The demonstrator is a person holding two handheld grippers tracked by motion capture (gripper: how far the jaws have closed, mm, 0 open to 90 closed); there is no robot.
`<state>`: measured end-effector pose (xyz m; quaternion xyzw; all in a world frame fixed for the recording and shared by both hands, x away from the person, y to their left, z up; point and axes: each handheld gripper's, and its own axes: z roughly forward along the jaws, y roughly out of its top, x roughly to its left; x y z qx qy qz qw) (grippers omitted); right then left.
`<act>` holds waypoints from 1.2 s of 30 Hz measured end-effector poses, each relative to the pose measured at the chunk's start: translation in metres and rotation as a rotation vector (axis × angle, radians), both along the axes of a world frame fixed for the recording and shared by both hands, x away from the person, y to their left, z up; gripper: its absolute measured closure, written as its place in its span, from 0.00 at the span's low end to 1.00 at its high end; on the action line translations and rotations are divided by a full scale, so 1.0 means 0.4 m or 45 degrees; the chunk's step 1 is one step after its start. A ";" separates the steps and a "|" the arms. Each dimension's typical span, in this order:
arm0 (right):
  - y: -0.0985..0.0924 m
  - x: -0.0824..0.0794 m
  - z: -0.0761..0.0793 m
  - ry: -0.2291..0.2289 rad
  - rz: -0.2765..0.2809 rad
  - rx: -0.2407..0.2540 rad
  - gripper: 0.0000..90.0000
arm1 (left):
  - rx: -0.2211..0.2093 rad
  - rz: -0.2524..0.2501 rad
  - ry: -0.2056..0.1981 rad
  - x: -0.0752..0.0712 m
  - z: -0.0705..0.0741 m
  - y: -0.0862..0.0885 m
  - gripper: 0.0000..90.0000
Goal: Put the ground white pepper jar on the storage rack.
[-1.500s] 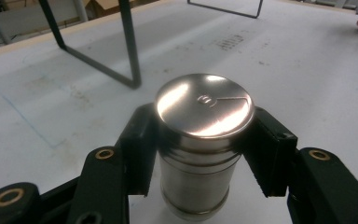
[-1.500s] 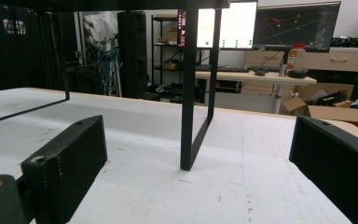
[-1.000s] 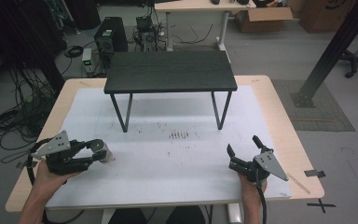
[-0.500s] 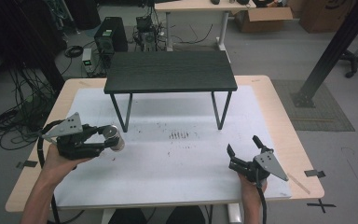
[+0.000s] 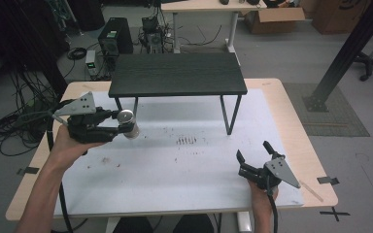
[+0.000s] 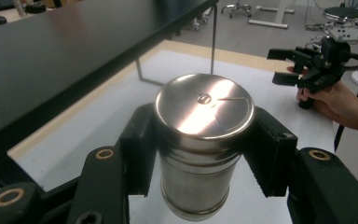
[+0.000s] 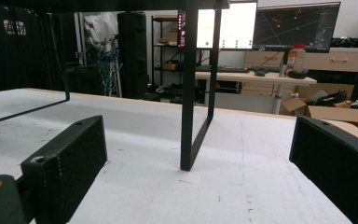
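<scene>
The left hand-held gripper [image 5: 121,125] pinches a steel can [image 6: 200,140], holding it above the bench [image 5: 175,170] beside the black shelf [image 5: 177,74]. The right hand-held gripper [image 5: 253,156] rests spread, empty.

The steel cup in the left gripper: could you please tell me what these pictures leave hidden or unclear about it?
- Steel cup sides, left gripper view: covered by the black fingers of the left gripper.
- Its lower end, left gripper view: cut off near the bottom edge.
- High view: the cup is too small to show markings.
- The small mark on its shiny end, left gripper view: too small to read.
</scene>
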<state>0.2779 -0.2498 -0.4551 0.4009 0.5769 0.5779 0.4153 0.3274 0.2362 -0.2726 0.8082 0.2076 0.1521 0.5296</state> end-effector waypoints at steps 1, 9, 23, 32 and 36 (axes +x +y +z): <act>0.000 0.000 0.000 -0.001 0.000 0.000 0.04 | -0.004 -0.002 0.000 0.005 0.006 -0.004 0.55; 0.000 0.000 0.000 0.000 0.000 -0.001 0.04 | -0.005 -0.009 -0.022 0.045 0.060 -0.036 0.55; 0.000 0.000 0.000 -0.001 -0.001 -0.001 0.04 | 0.010 -0.036 -0.049 0.101 0.139 -0.082 0.55; 0.000 0.000 0.000 -0.003 -0.001 0.000 0.04 | 0.033 -0.051 -0.042 0.150 0.178 -0.110 0.55; 0.000 0.000 0.000 -0.002 0.000 0.000 0.04 | 0.044 -0.049 -0.043 0.174 0.191 -0.128 0.55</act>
